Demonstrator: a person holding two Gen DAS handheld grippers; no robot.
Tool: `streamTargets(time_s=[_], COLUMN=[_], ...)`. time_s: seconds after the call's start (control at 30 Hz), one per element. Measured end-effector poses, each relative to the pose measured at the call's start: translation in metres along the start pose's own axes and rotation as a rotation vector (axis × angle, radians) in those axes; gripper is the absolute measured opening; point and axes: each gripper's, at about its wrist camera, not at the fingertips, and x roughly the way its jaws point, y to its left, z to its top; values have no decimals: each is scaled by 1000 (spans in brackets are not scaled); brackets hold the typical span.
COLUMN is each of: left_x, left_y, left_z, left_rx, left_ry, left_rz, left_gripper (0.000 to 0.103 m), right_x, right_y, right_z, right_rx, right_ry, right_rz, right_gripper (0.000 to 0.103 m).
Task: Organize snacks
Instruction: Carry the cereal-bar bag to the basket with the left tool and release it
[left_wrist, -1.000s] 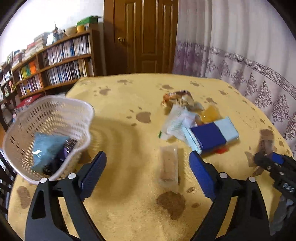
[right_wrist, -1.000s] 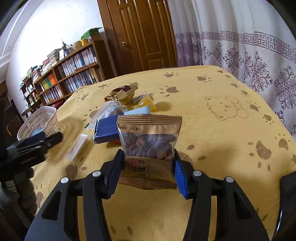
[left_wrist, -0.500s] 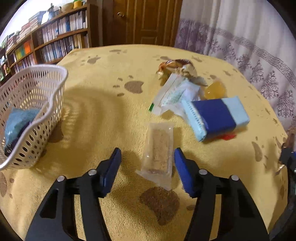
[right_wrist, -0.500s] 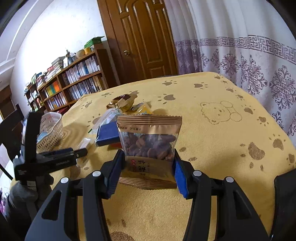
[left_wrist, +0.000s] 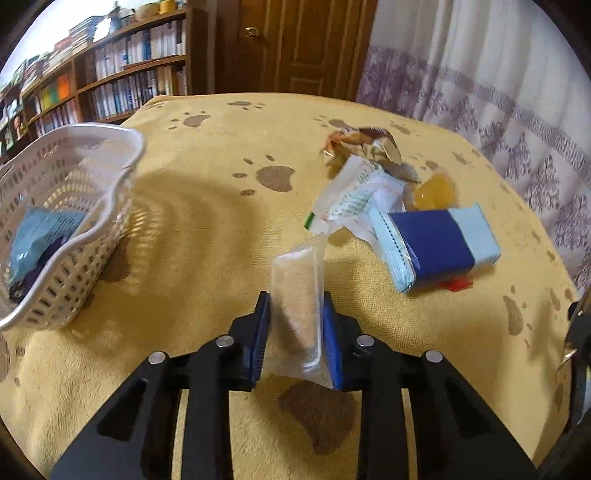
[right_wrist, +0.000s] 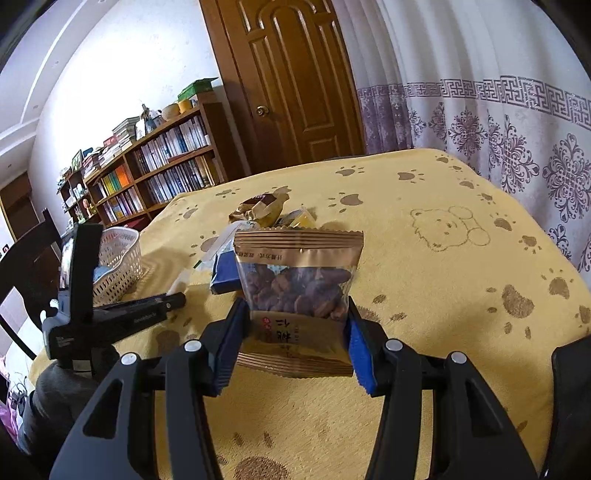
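Glossy foil nut packet (right_wrist: 299, 291), plush tablecloth (right_wrist: 443, 280)

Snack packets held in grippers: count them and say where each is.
2. A clear cracker packet is clamped in the left gripper; a gold nut packet is clamped in the right gripper. None appears hidden.

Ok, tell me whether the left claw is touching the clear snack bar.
Touching. The left wrist view shows the left claw shut on the clear snack bar, both blue pads pressed against the wrapper's sides.
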Motion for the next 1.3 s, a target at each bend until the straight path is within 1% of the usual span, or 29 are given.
streamTargets(time_s=[0.2,0.33,0.47,0.6,0.7,0.87,0.97,1.03,1.1,1.23,1.3], left_x=[-36,-67,-97,-114,-116,-109,-101,-99,-102,-110,-116], left_y=[7,16,31,56,75,104,110,115,119,128,133], left_z=[1,12,24,32,37,41,41,39,39,40,41], left_rx=[3,-4,-10,-39,-62,-116,-137,-146,-158,-180,-198], left_ry=[-89,-163,-242,-294,-303,-270,-248,-239,-246,-267,-276], left_rz=[17,41,99,162,202,218,224,216,217,224,240], left_gripper=[28,28,28,28,28,28,29,34,54,60,68], right_x=[6,8,9,11,12,12,13,12,12,13,14], right_y=[8,10,10,10,12,17,20,21,22,28,34], right_z=[-7,-11,-12,-14,-15,-19,-22,-22,-22,-21,-20], right_rx=[-22,-27,-25,-25,-27,-39,-43,-42,-44,-50,-60], right_ry=[21,31,34,38,41,51,58,58,56,56,58], right_rz=[6,8,8,8,13,21,22,20,19,25,33], right_gripper=[52,52,52,52,52,52,52,52,52,52,52])
